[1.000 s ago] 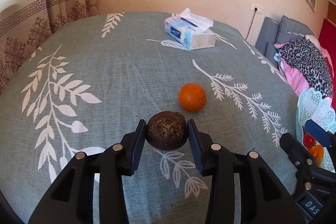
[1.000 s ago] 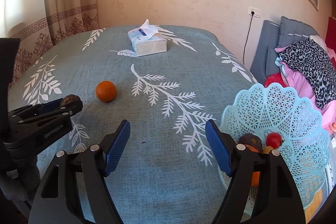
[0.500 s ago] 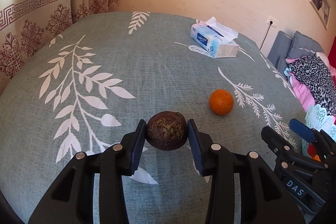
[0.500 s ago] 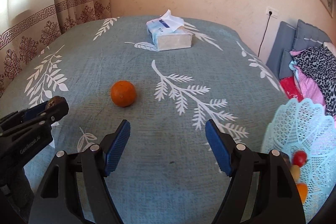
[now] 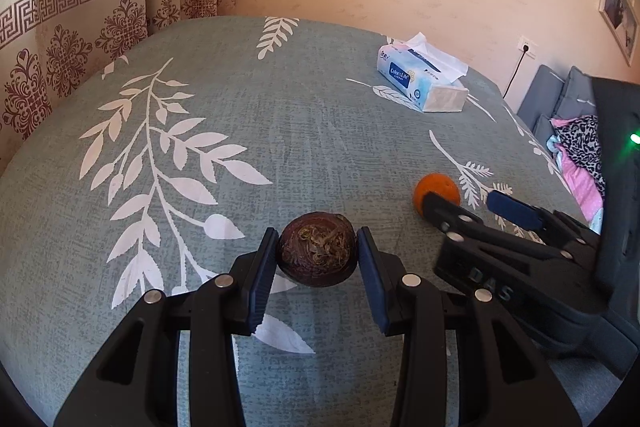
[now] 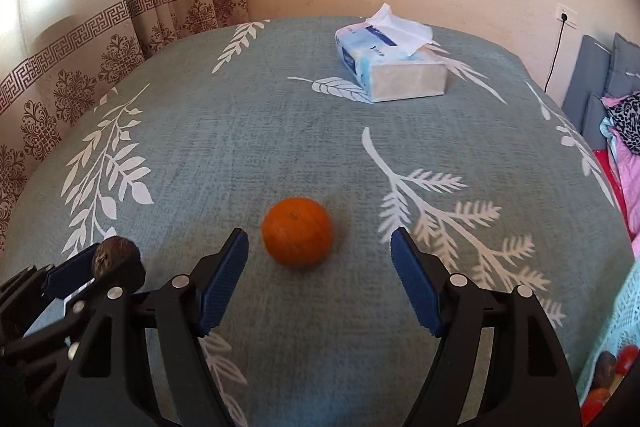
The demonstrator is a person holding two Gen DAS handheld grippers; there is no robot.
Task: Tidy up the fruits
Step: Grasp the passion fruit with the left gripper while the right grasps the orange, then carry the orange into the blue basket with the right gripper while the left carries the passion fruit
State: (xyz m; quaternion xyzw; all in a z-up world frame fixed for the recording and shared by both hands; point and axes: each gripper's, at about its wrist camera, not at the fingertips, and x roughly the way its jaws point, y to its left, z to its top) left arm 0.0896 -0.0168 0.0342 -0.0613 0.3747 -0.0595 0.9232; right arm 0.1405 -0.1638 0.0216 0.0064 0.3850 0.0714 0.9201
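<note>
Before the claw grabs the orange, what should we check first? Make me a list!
1. Right gripper open wide enough for the orange: ok.
2. Orange lined up between the fingers: ok, a bit nearer the left finger.
3. Pads already around the orange: not ok, it lies just ahead of the tips.
4. Left gripper holding the dark brown fruit firmly: ok.
5. Left gripper out of the right one's way: ok, off to the side.
6. Basket has room: cannot tell, only its edge shows.
</note>
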